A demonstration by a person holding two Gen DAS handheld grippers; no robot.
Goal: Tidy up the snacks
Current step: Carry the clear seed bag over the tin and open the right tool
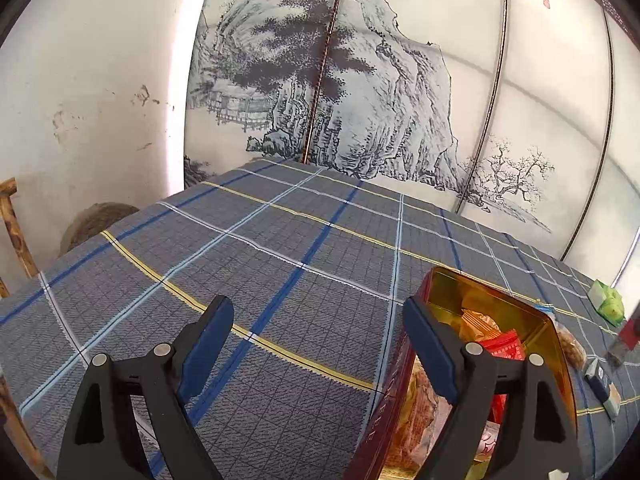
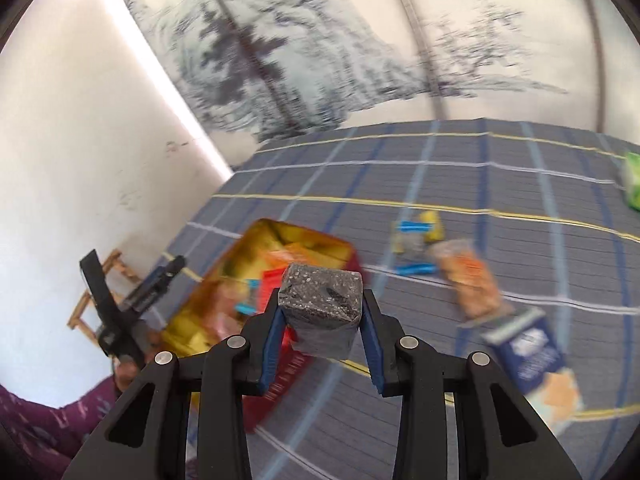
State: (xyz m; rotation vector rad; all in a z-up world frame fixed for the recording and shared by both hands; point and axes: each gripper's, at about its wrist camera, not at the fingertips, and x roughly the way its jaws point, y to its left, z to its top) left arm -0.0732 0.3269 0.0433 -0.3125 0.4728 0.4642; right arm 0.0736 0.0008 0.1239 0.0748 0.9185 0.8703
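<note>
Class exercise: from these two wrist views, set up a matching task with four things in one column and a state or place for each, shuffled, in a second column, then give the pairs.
Things
1. right tongs
2. left tongs
3. tin
4. green packet

States or places
A. open, holding nothing
B. far edge of the cloth
C. shut on the dark speckled block
D. lidless, wrapped snacks inside

Pairs: 1-C, 2-A, 3-D, 4-B

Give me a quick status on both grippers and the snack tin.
Right gripper shut on dark speckled snack block. Left gripper open, beside red tin. Tin part filled. Loose snack packets on the cloth.
</note>
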